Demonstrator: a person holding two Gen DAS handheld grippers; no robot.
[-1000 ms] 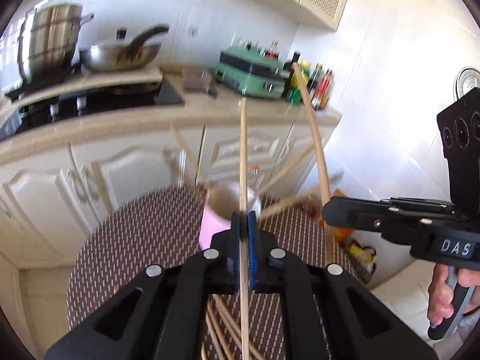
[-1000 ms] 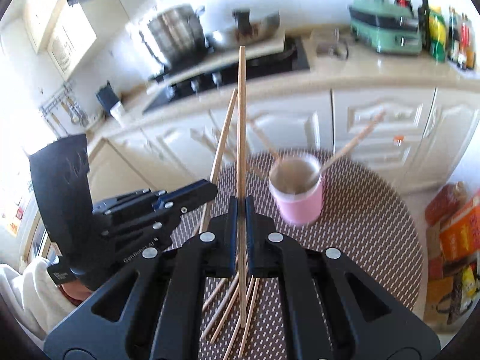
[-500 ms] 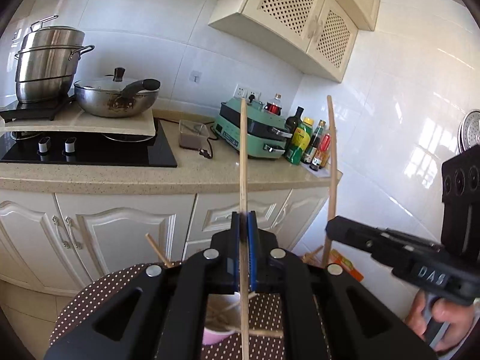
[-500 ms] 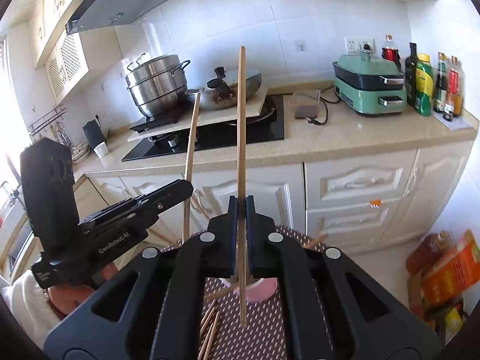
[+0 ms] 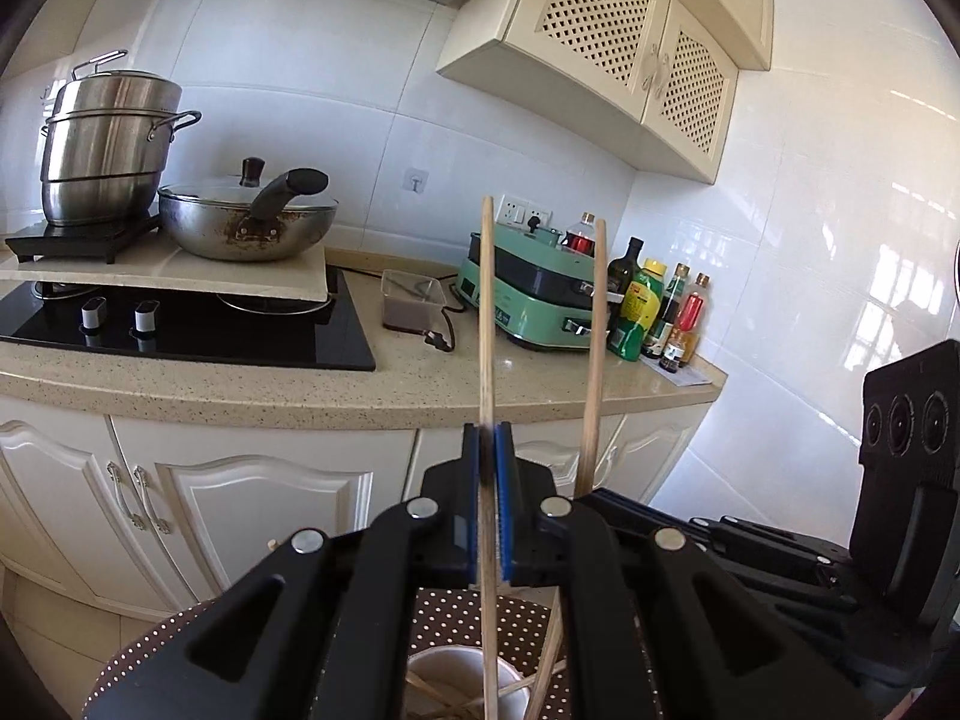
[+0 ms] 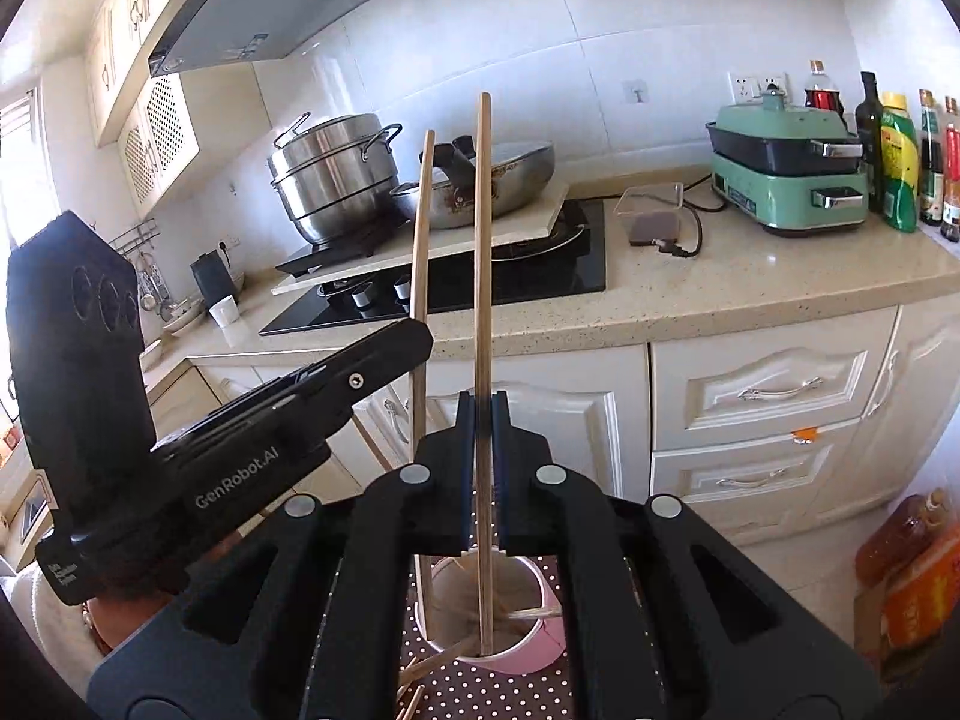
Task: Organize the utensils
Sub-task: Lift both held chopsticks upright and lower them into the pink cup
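My left gripper [image 5: 487, 438] is shut on a wooden chopstick [image 5: 487, 312] held upright, its lower end inside the pink cup [image 5: 462, 681] below. My right gripper [image 6: 482, 405] is shut on another upright chopstick [image 6: 483, 240], its lower end inside the same cup [image 6: 528, 642]. The cup stands on a dotted brown mat [image 6: 516, 693] and holds several chopsticks. In the right wrist view the left gripper [image 6: 414, 330] stands just to the left with its chopstick [image 6: 421, 222]. In the left wrist view the right gripper's chopstick [image 5: 595, 348] rises just to the right.
Loose chopsticks [image 6: 420, 675] lie on the mat beside the cup. Behind is a counter [image 5: 384, 396] with a cooktop, a steel pot [image 5: 102, 150], a wok [image 5: 246, 216], a green appliance [image 5: 540, 300] and bottles [image 5: 651, 312]. Packages [image 6: 906, 570] stand on the floor at right.
Both grippers have tilted up from looking down at the mat to looking level at the counter. Both held chopsticks now stand upright with their lower ends in the cup.
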